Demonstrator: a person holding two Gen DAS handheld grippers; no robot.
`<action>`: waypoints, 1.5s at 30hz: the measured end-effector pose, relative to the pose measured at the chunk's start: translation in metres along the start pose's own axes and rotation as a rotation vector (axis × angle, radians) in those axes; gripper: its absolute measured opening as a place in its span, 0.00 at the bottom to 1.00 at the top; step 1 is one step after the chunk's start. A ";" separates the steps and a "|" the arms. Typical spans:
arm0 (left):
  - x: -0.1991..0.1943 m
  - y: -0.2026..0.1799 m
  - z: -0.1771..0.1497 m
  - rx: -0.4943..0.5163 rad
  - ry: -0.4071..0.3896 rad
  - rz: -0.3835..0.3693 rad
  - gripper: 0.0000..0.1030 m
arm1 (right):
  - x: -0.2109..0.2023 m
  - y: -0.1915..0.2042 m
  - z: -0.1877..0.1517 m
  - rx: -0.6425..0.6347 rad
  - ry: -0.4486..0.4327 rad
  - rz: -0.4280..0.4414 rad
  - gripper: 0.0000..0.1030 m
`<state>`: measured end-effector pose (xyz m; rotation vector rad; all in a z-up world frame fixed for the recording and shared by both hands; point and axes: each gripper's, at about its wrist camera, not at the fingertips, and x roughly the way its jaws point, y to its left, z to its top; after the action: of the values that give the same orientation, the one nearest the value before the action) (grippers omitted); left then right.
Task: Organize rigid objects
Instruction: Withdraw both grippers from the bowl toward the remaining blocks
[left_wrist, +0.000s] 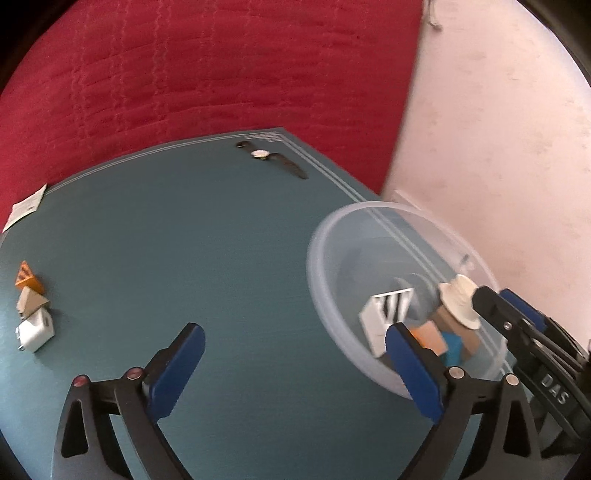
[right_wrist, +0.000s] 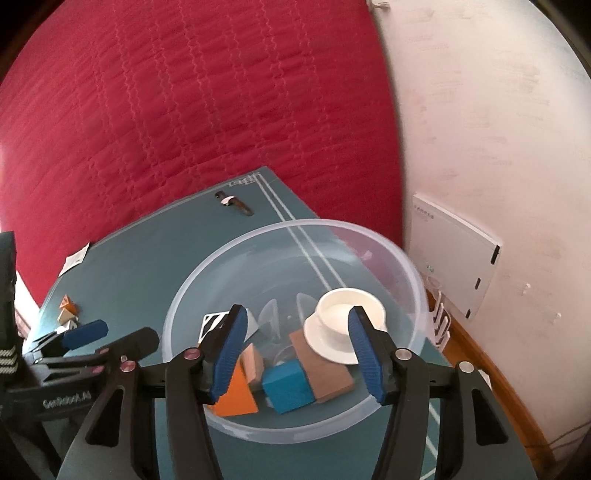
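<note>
The left gripper (left_wrist: 293, 363) is hovering over the teal table mat (left_wrist: 207, 240) with its blue-padded jaws spread wide and nothing between them. Just to its right, the clear round plastic bowl (right_wrist: 295, 236) is sitting on the mat. The right gripper (right_wrist: 297, 352) is hanging above the bowl's near side, jaws parted and gripping nothing — below the gap are lying a blue cube (right_wrist: 290, 387), an orange wedge (right_wrist: 236, 397) and a brown flat block (right_wrist: 325, 365), with a white flanged cup (right_wrist: 341, 325) resting partly on the block. Farther left, a white charger plug (left_wrist: 35, 332) and two small wedges are clustering together. At the mat's far edge — a black-strapped wristwatch (left_wrist: 271, 158).
</note>
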<state>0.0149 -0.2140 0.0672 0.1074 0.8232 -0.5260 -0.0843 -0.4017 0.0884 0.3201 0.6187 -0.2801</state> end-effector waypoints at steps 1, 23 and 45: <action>0.000 0.004 0.000 -0.006 0.000 0.017 0.99 | 0.001 0.002 -0.001 -0.007 0.004 0.006 0.57; -0.012 0.054 -0.008 -0.064 -0.019 0.140 0.99 | -0.004 0.053 -0.018 -0.102 0.038 0.129 0.61; -0.025 0.124 -0.021 -0.203 -0.022 0.225 0.99 | -0.001 0.115 -0.036 -0.252 0.026 0.170 0.61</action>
<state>0.0468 -0.0904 0.0573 0.0067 0.8266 -0.2303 -0.0638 -0.2828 0.0854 0.1322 0.6405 -0.0331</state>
